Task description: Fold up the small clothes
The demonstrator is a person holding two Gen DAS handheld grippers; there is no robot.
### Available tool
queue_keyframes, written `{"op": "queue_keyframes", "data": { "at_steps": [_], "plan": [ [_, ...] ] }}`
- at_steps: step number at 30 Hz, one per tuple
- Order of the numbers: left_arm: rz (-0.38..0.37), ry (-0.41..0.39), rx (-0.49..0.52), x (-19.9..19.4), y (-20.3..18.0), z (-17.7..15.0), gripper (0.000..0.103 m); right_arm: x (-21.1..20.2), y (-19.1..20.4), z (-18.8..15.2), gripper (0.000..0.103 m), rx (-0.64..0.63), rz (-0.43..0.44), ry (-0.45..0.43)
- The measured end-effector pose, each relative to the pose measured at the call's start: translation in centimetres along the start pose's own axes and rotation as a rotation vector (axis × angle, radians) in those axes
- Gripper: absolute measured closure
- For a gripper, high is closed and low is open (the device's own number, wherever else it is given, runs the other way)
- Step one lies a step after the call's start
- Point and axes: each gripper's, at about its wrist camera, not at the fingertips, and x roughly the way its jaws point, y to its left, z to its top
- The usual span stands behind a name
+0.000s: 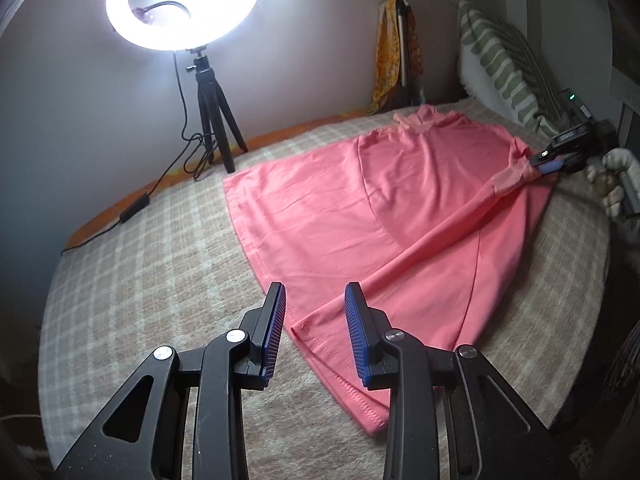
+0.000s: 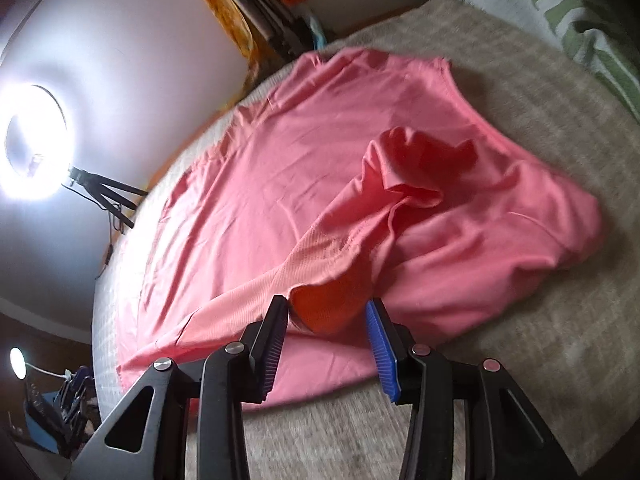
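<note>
A pink T-shirt [image 1: 400,208] lies spread on a checked blanket [image 1: 140,280], with its right side folded over the body. My left gripper [image 1: 316,314] hangs open just above the shirt's near hem corner, nothing between its fingers. At the far right of the left wrist view, my right gripper [image 1: 548,164] is at the end of the folded sleeve [image 1: 516,176], held by a hand [image 1: 616,188]. In the right wrist view, my right gripper [image 2: 326,312] stands open with the sleeve's cuff [image 2: 324,304] loose between its fingers, lying across the shirt [image 2: 280,152].
A lit ring light [image 1: 184,4] on a black tripod [image 1: 216,108] stands at the bed's far left, its cable and control box [image 1: 134,208] along the edge. A green-striped pillow [image 1: 504,64] leans at the far right. A yellow cloth [image 1: 390,52] hangs by the wall.
</note>
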Motion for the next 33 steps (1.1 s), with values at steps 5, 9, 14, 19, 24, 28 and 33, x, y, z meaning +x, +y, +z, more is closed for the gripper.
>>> {"op": "queue_keyframes", "data": {
  "at_steps": [5,9,14,19,24,28,33],
  "plan": [
    [0.008,-0.009,-0.038,0.1,0.7,0.5,0.074,0.8,2.9,3.6,0.059,-0.064,0.191,-0.08],
    [0.008,-0.002,-0.034,0.4,0.5,0.5,0.074,-0.4,4.1,5.3,0.059,-0.138,0.175,-0.141],
    [-0.033,0.021,-0.014,1.5,-1.1,1.4,0.074,-2.7,1.9,5.5,0.059,-0.199,0.052,-0.177],
    [-0.158,0.006,0.061,2.6,-6.3,4.7,0.058,-3.0,-1.5,6.2,0.059,-0.226,-0.051,-0.173],
    [-0.325,-0.027,0.142,5.2,-13.8,9.9,0.05,-3.3,-3.4,6.9,0.063,-0.252,-0.047,-0.153],
    [-0.416,0.002,0.228,8.6,-19.7,12.7,0.048,-2.7,-3.7,6.8,0.063,-0.299,-0.045,-0.111],
    [-0.479,0.072,0.313,13.5,-25.3,14.3,0.048,-1.0,-4.4,7.0,0.065,-0.313,-0.063,-0.044]
  ]
}}
